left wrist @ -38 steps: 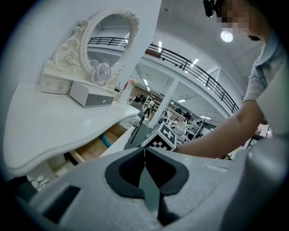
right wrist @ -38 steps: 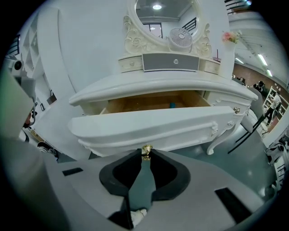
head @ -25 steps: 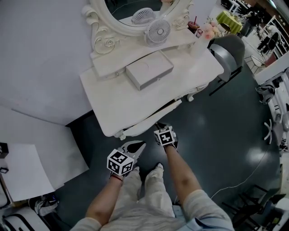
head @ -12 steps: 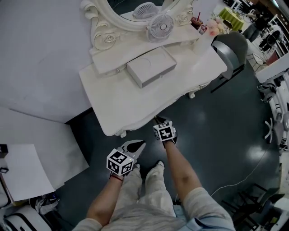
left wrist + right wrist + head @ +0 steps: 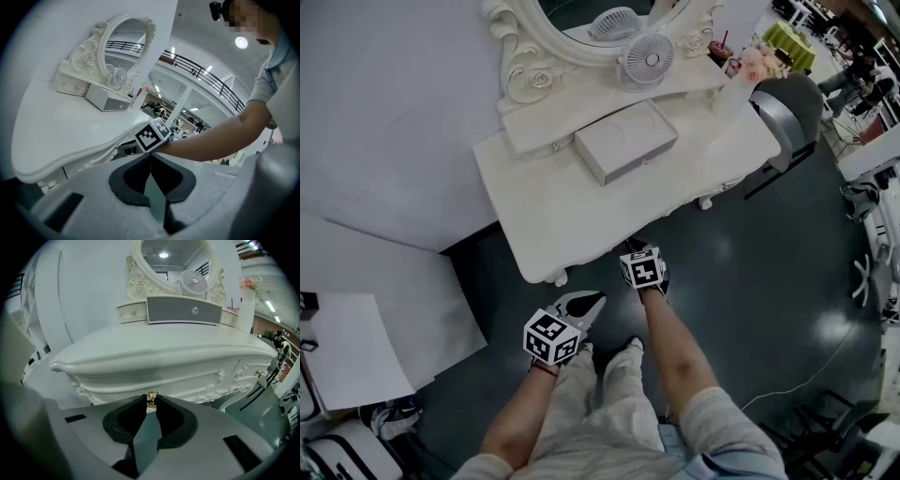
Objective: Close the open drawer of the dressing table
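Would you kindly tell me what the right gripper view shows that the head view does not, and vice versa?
Only the right gripper view: the gold knob gripped by the right tool, on the carved drawer front. Only the head view: the left tool and the person's legs. Both: the tabletop, fan and mirror.

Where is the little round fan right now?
In the head view the fan stands at the top, on the dressing table's back shelf before the mirror, left of the pink flowers.
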`<state>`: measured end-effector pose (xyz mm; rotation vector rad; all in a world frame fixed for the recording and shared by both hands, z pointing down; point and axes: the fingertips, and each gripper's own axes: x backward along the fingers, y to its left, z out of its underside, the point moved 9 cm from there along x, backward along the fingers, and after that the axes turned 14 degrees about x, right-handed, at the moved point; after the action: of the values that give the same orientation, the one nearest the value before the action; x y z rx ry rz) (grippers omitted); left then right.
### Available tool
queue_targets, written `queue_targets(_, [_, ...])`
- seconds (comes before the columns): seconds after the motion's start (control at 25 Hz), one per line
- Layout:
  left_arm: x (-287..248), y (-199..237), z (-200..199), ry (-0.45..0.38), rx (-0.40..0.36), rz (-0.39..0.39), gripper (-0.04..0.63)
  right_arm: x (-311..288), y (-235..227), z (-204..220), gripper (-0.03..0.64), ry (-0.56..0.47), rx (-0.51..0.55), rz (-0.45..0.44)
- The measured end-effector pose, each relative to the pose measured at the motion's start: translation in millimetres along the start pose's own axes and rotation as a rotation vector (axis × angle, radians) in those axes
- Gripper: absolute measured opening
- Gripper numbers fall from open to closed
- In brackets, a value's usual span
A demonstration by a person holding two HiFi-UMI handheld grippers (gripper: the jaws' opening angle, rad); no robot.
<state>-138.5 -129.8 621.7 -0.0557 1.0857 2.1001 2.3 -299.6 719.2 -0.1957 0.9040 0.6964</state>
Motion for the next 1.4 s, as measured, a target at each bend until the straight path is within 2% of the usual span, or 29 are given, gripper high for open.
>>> queue_targets(0.4, [4.0,-1.2,0.7,-0.008,-0.004,-0.014,0.015,-3.3,0.0,-1.3,0.060,0.000,0.001,0.007])
queue_targets(0.72, [7.4,-8.8,1.9,-0.013,-0.016,-0.015,0.015,-1.1,-2.9,-2.6,0.060,0.019,-0.009,-0.021])
queue_targets(0.84, [9.7,-12.7,0.0,-0.015,-0.022,-0.016,0.015,5.9,-4.0,-5.2,0.025,0.018,-0.013,-0.015])
queue_targets(1.12, [13.7,-25.2,-15.8,-0.029,-0.057,0.000,0.015,49.0,-1.5,-15.5,0.013,-0.070,-0.034,-0.011])
queue_targets(1.4, [18.9,-47.2,-37.9,-0.044,-0.115,0.031,0.015,119.9,12.8,-25.5,0.009,-0.200,-0.075,-0.027])
